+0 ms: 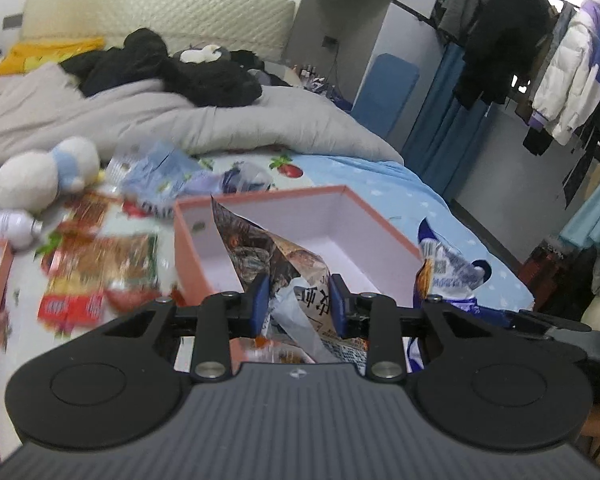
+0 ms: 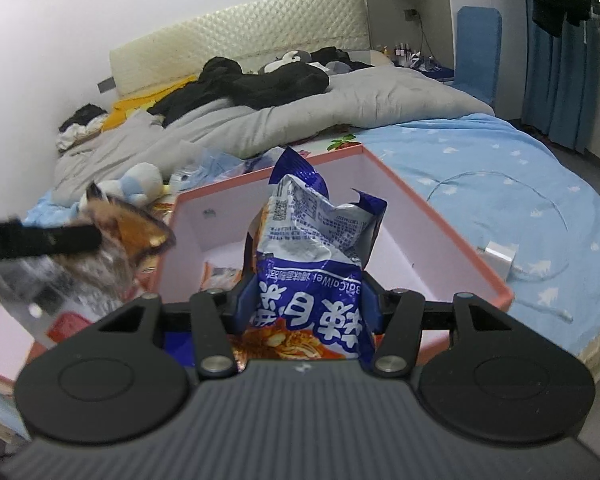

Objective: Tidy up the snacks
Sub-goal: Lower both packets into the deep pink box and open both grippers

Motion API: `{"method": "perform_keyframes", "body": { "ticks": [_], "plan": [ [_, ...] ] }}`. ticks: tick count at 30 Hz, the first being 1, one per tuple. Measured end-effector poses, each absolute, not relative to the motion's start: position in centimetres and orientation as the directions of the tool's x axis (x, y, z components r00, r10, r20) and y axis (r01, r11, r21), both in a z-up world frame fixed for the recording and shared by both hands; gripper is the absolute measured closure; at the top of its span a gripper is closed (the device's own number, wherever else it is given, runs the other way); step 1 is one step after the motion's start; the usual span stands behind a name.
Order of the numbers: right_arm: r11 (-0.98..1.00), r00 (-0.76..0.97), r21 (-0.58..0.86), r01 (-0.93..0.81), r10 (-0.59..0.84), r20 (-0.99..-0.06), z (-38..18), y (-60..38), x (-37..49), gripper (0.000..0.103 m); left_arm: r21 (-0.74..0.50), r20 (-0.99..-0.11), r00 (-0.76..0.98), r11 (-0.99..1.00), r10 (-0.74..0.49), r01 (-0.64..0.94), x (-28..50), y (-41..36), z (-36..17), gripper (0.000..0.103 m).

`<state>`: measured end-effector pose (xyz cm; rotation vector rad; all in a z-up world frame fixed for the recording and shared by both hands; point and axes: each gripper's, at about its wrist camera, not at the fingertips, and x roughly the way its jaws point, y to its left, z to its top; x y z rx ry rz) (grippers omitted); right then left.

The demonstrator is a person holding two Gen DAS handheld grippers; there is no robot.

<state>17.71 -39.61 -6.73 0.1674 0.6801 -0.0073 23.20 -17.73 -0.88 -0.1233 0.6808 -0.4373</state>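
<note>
Both tongs hold a bag over the bed (image 2: 480,152), just by the pink box (image 2: 380,184). Right tongs (image 2: 306,304) squeeze the blue bag (image 2: 312,232) above the open box. Left tongs (image 1: 299,304) pinch the brown bag (image 1: 268,248) at the box's near edge; its tip pokes inside. More snacks (image 1: 100,272) wait on the bed. The bags are slippery and crinkly, so one could slide out and land outside the box. They could also bump together.
</note>
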Motion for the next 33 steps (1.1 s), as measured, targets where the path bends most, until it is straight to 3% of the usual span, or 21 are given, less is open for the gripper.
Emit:
{"method": "perform_keyframes", "body": {
  "ticks": [4, 12, 22, 24, 26, 27, 33],
  "plan": [
    [0.991, 0.759, 0.131, 0.027, 0.065, -0.648, -6.8, -40.0, 19.7, 0.046, -0.223, -0.590, 0.676, 0.894, -0.441, 0.389, 27.0, -19.5, -1.3, 0.067],
    [0.990, 0.702, 0.140, 0.013, 0.090, -0.707, -8.8, -40.1, 23.7, 0.046, -0.222, -0.705, 0.584, 0.907, -0.403, 0.358, 33.2, -21.1, -4.6, 0.067],
    [0.991, 0.662, 0.135, 0.013, 0.092, -0.744, -10.1, -40.0, 24.1, 0.043, -0.252, -0.743, 0.522, 0.897, -0.419, 0.362, 34.3, -21.2, -5.1, 0.065],
    [0.988, 0.662, 0.151, 0.021, 0.100, -0.742, -10.0, -40.2, 24.1, 0.039, -0.255, -0.744, 0.520, 0.898, -0.419, 0.358, 34.2, -20.9, -5.0, 0.059],
    [0.984, 0.666, 0.179, 0.025, 0.117, -0.737, -9.8, -40.6, 23.9, 0.016, -0.275, -0.736, 0.518, 0.892, -0.435, 0.359, 33.9, -20.4, -4.9, 0.043],
    [0.983, 0.670, 0.179, 0.027, 0.115, -0.733, -9.7, -40.6, 23.8, 0.013, -0.274, -0.732, 0.528, 0.896, -0.430, 0.350, 33.7, -20.2, -4.7, 0.040],
    [0.984, 0.689, 0.174, 0.034, 0.103, -0.718, -9.2, -40.3, 22.5, 0.014, -0.264, -0.707, 0.572, 0.906, -0.415, 0.330, 32.0, -18.2, -3.6, 0.029]
  ]
}}
